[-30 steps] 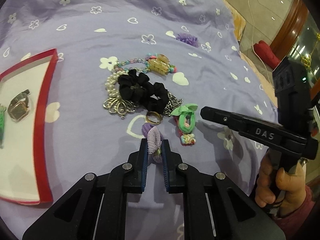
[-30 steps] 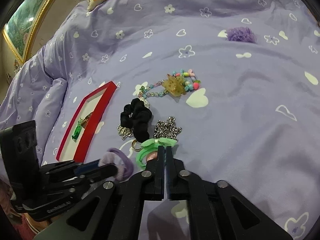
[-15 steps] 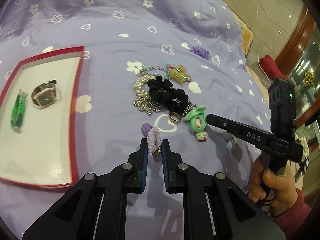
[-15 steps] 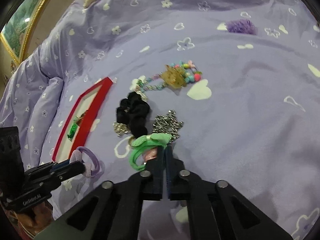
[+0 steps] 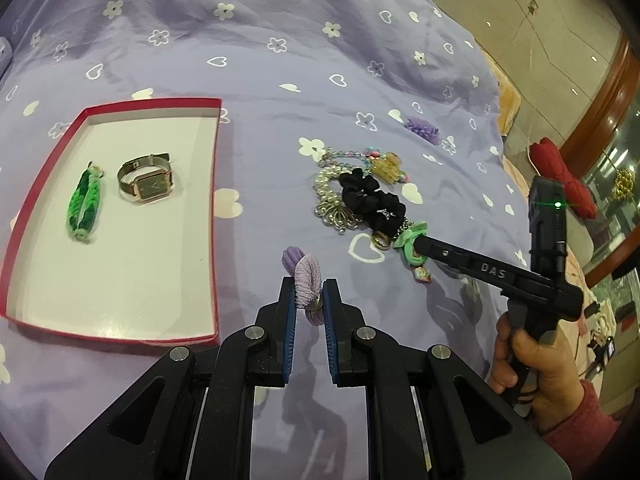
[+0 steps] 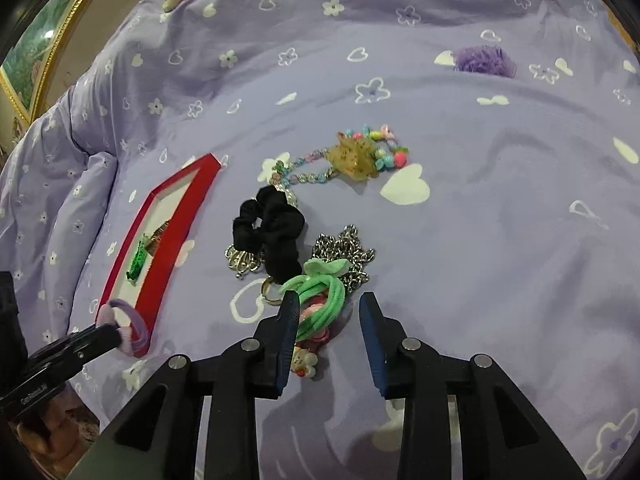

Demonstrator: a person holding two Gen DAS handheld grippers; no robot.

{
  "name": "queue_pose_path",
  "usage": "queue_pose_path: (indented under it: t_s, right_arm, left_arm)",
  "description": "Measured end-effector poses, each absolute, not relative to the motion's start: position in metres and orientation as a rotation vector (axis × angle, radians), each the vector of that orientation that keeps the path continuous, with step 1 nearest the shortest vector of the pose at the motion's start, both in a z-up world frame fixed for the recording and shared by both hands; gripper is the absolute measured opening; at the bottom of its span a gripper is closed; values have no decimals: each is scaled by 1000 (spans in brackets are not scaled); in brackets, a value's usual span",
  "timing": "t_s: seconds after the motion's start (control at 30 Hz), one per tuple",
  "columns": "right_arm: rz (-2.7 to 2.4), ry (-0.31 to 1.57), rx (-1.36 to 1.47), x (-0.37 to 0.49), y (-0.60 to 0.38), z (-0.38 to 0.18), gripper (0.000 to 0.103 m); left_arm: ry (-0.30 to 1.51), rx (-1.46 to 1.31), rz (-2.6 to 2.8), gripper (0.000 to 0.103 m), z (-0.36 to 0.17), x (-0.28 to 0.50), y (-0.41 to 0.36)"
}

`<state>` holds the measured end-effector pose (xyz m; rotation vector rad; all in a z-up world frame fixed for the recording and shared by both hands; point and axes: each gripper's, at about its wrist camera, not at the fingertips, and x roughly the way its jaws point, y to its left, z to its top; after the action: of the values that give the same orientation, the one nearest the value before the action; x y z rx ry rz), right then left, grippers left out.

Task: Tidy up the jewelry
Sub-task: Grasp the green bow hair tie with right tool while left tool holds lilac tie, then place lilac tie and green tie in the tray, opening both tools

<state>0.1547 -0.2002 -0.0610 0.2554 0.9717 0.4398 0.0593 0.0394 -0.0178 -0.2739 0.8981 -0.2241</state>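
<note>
The left gripper [image 5: 307, 300] pinches the soft, featherlight lilac hair tie [image 5: 306, 280] by its bunched band, while the right gripper [image 6: 329, 312], jaws opening, straddles the limp green hair tie [image 6: 320, 296], which looks best taken across its band.

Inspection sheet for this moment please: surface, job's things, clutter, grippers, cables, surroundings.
Surface: purple bedspread with flower and heart print.
Job's things: red tray holds green braided bracelet and watch; black scrunchie, pearl strand, silver chain, beaded necklace piled beside it.
Clutter: purple frilly scrunchie lying apart.
Grippers: left gripper shut on lilac hair tie; right gripper opening around green hair tie.
Cables: nothing seen.
Surroundings: framed picture, floor.
</note>
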Motion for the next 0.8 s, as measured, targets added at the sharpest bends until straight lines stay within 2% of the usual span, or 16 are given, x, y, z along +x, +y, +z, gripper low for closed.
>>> queue_pose_path:
  t_s: [0.03,0.1,0.47,0.8]
  right_arm:
    - [437,977,248,156,-198,-63,26]
    - [448,961,243,155,-195,-62,6]
    - [548,889,217,139,-168,-27,4]
    - [710,879,203,135,-100,-9,4]
  left_arm:
    - [898,-275,-222,11,-18,59,40]
    - [896,-275,-217,11,-17,57,43]
    - [848,-308,-170,11,-5,47,72]
    - [805,-370,-62,11,-4,35,130]
